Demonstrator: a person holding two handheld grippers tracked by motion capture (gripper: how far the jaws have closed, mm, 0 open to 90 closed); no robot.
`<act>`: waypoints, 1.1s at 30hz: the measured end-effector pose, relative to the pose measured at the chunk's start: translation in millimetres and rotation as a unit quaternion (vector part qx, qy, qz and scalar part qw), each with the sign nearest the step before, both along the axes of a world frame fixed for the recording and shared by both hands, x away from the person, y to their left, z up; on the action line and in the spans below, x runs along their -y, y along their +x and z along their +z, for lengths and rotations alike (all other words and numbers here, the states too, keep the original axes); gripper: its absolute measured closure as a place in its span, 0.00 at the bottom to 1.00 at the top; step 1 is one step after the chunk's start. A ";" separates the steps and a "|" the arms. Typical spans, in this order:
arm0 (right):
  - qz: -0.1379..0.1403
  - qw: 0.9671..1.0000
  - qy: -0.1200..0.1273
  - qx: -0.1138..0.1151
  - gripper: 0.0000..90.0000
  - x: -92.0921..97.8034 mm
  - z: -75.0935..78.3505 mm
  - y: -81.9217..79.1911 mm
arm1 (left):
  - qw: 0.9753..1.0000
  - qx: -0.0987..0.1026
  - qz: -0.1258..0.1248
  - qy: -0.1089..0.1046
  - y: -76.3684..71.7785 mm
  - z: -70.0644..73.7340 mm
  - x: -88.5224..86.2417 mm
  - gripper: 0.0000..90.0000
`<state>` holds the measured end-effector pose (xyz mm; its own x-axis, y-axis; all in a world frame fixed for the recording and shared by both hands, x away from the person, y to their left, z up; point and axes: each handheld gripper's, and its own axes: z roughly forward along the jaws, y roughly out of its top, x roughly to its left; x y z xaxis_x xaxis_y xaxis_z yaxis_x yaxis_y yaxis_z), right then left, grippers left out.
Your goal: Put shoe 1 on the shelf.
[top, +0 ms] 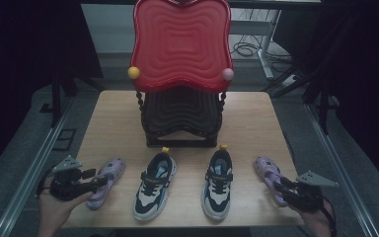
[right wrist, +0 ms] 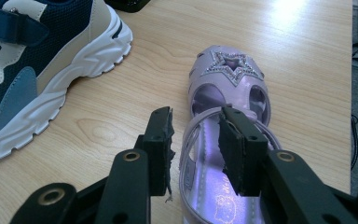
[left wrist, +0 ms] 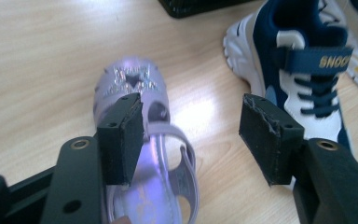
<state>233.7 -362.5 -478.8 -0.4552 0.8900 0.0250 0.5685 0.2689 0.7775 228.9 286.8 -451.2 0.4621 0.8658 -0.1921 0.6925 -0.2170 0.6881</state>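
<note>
My left gripper [top: 98,181] sits over the left lilac sandal [top: 104,181] near the front left corner of the table [top: 118,118], jaws wide apart: one pad is over the sandal's strap [left wrist: 177,140], the other hangs over bare wood toward the navy-and-white sneaker [left wrist: 303,65]. My right gripper [top: 278,185] is at the right lilac sandal [top: 269,177] near the front right corner, jaws parted only a little, one pad outside the sandal's wall and one over the insole; whether either pad touches it, I cannot tell.

I judge these sandals light and soft: thin, glossy, cut-out uppers and slim straps that should bend under a pinch and may slip on my pads. The side wall by the strap looks like the firmest hold, so I'd pinch it between inside and outside. The glittered star [right wrist: 232,63] on the toe looks like trim that could scuff, so I'd keep off it.
</note>
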 end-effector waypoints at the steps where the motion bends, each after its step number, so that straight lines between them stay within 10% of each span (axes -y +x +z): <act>1: 0.001 1.000 0.001 -0.001 0.71 -0.4 -0.4 0.2 | 1.000 -0.002 0.001 0.003 -2.0 -1.9 -0.6 0.44; 33: -0.010 1.000 0.009 -0.003 0.69 0.8 -4.4 1.9 | 0.996 -0.054 -0.005 0.069 -3.6 -44.2 15.3 0.80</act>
<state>235.6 -363.4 -483.2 -0.4366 0.8986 0.0433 0.5782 0.2434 0.7787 225.3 271.6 -495.4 0.4531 0.8832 -0.1210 0.7583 -0.3105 0.5732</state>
